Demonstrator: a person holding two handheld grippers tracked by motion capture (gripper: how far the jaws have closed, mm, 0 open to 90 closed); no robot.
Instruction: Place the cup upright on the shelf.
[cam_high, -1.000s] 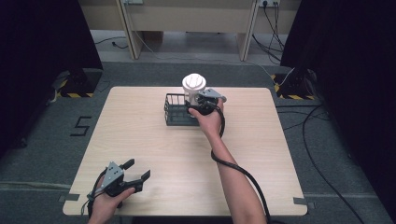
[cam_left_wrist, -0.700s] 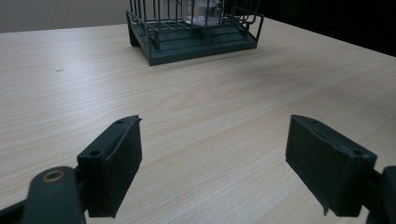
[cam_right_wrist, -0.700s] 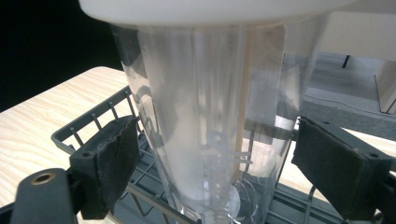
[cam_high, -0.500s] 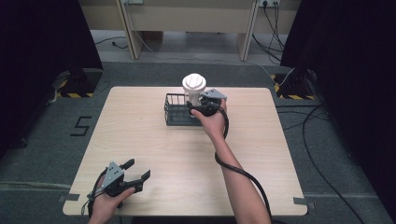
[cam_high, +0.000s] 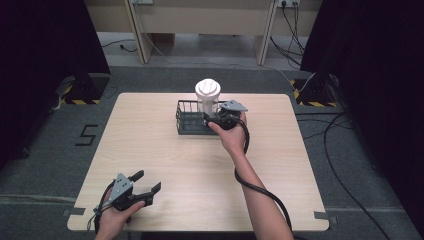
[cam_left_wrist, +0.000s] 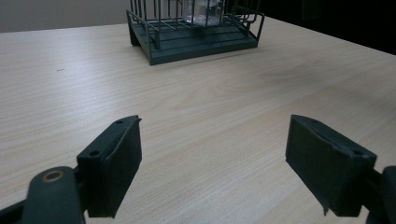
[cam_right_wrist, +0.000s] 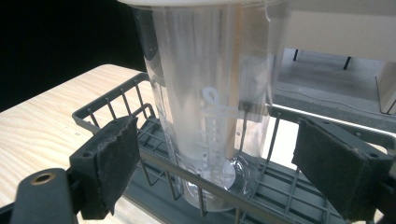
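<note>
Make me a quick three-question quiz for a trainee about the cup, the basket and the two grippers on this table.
1. True or false: the clear cup stands upright inside the wire basket.
2. The right gripper has its jaws: A) shut on the cup, B) open, apart from the cup on either side, C) shut on the basket rim.
3. Fill in: the left gripper is held near the table's ______ left corner, jaws open.

Key
1. True; its white lid rises above the rim.
2. B.
3. Near; that is the person's side of the table, far from the basket.
</note>
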